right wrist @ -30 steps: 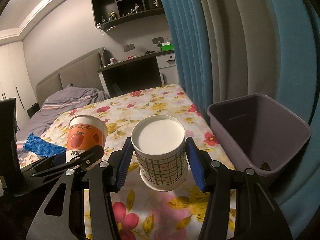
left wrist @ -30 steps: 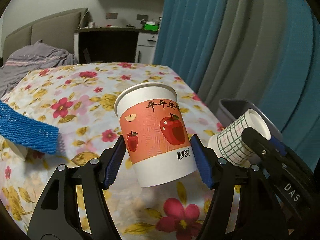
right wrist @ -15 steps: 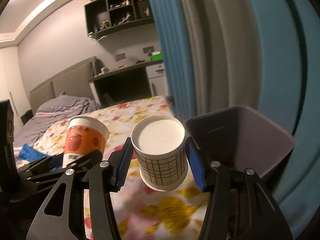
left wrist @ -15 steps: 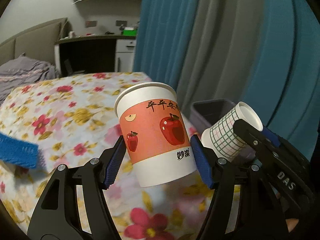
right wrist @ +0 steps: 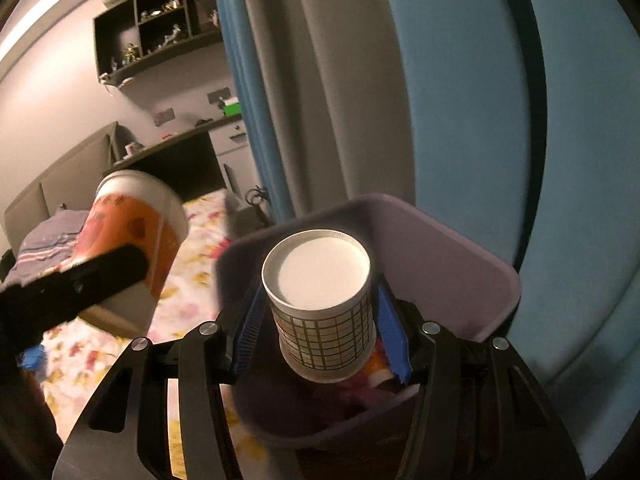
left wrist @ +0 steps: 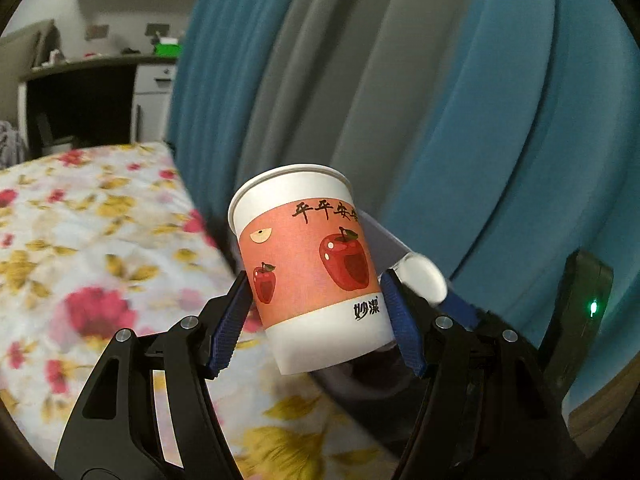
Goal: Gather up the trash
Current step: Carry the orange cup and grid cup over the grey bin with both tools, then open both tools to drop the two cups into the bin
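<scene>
cups (left wrist: 308, 268) (right wrist: 324, 304) btwn jaws, both grippers

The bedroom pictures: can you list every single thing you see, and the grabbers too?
Apple-print paper cup: one, orange and white, between the left gripper's pads.
Grid-pattern paper cup: one, white with dark lines, between the right gripper's pads, over the bin.
Plastic bin: one, grey-purple, beside the bed.
Flowered bedspread: one, white with red and yellow, on the bed.
Curtains: blue and grey, behind.
Desk: one, dark, far wall.
Wall shelf: one, dark, holding figurines.
Left gripper: black, blue pads.
Right gripper: black, blue pads.
</scene>
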The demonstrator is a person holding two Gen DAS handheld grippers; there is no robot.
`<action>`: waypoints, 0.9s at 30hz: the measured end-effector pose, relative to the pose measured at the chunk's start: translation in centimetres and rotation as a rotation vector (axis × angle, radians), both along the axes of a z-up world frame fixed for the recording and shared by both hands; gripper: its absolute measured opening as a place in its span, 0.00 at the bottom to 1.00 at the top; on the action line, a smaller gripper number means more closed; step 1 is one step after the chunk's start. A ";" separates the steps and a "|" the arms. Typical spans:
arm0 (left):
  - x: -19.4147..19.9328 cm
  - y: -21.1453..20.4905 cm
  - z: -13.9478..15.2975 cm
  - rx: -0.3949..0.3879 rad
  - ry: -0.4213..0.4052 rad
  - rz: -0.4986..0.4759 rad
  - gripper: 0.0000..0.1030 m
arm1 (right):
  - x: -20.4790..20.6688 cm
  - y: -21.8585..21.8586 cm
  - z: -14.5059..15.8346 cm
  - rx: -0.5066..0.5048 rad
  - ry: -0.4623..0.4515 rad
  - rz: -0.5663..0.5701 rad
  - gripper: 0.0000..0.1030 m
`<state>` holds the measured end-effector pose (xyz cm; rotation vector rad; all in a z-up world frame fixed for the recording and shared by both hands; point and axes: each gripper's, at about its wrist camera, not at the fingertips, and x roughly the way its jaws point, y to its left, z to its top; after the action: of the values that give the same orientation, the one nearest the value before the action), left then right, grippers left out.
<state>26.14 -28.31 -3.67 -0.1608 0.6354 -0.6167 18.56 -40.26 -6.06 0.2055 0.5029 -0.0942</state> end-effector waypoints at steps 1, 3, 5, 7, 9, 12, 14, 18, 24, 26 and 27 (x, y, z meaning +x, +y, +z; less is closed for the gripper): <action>0.5 -0.7 -0.4 -0.004 0.015 -0.011 0.63 | 0.1 -0.3 -0.4 -0.002 0.007 -0.002 0.51; 1.4 -2.0 -1.4 -0.008 0.043 -0.033 0.63 | 0.3 -0.4 -0.7 -0.008 0.017 -0.001 0.51; 2.2 -2.9 -2.2 -0.005 0.069 -0.047 0.63 | 0.4 -0.5 -1.1 -0.016 0.029 0.006 0.52; 2.9 -3.5 -3.1 -0.010 0.099 -0.058 0.63 | 0.4 -0.8 -1.4 -0.027 0.039 0.007 0.52; 3.4 -4.1 -3.8 -0.020 0.134 -0.072 0.63 | 0.5 -1.0 -1.8 -0.026 0.055 0.011 0.52; 4.2 -4.9 -4.6 -0.033 0.178 -0.089 0.63 | 0.7 -1.2 -2.1 -0.031 0.073 0.012 0.52; 4.6 -5.2 -5.1 -0.048 0.204 -0.098 0.64 | 0.7 -1.2 -2.4 -0.029 0.083 0.012 0.52; 5.2 -5.5 -5.5 -0.052 0.235 -0.105 0.64 | 0.8 -1.2 -2.7 -0.042 0.099 0.008 0.57; 5.4 -5.1 -5.6 -0.069 0.256 -0.091 0.79 | 0.2 -1.1 -2.5 -0.084 0.094 -0.009 0.69; 5.5 -4.2 -5.2 -0.075 0.247 -0.069 0.83 | 0.0 -1.4 -2.4 -0.083 0.091 -0.015 0.69; 5.4 -3.7 -4.9 -0.081 0.244 -0.051 0.84 | -0.2 -1.6 -2.3 -0.082 0.089 -0.023 0.69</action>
<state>31.51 -31.97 -8.62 -0.2991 0.8524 -0.6781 18.38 -41.87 -8.36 0.1274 0.5840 -0.1464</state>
